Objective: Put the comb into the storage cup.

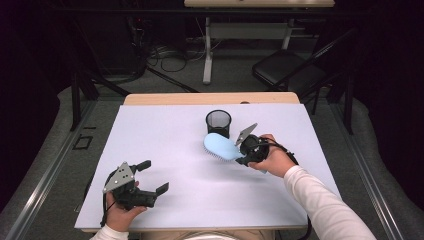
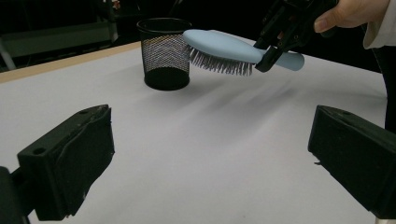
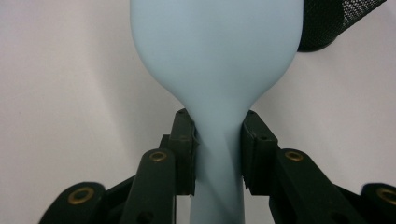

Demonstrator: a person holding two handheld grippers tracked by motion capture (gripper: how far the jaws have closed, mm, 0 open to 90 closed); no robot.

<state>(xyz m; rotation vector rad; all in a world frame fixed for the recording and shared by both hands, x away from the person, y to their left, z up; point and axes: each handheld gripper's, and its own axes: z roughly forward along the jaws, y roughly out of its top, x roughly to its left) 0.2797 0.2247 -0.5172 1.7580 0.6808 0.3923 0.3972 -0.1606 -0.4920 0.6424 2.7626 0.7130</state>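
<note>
Left hand-held gripper (image 1: 150, 176), nearest, idles with jaws spread near the white tabletop (image 1: 165, 150) front edge; right hand-held gripper (image 3: 217, 154) pinches the pale blue plastic hairbrush (image 1: 220, 146) by its narrow neck, held aloft beside the black mesh cup (image 1: 218, 122): risk the long head pivots or knocks the cup over.

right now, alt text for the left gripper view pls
The right gripper holds a light blue hairbrush by its handle above a white table, bristles down, its head near a black mesh cup. In the foreground the left gripper has its two black jaws wide apart with nothing between them.
</note>
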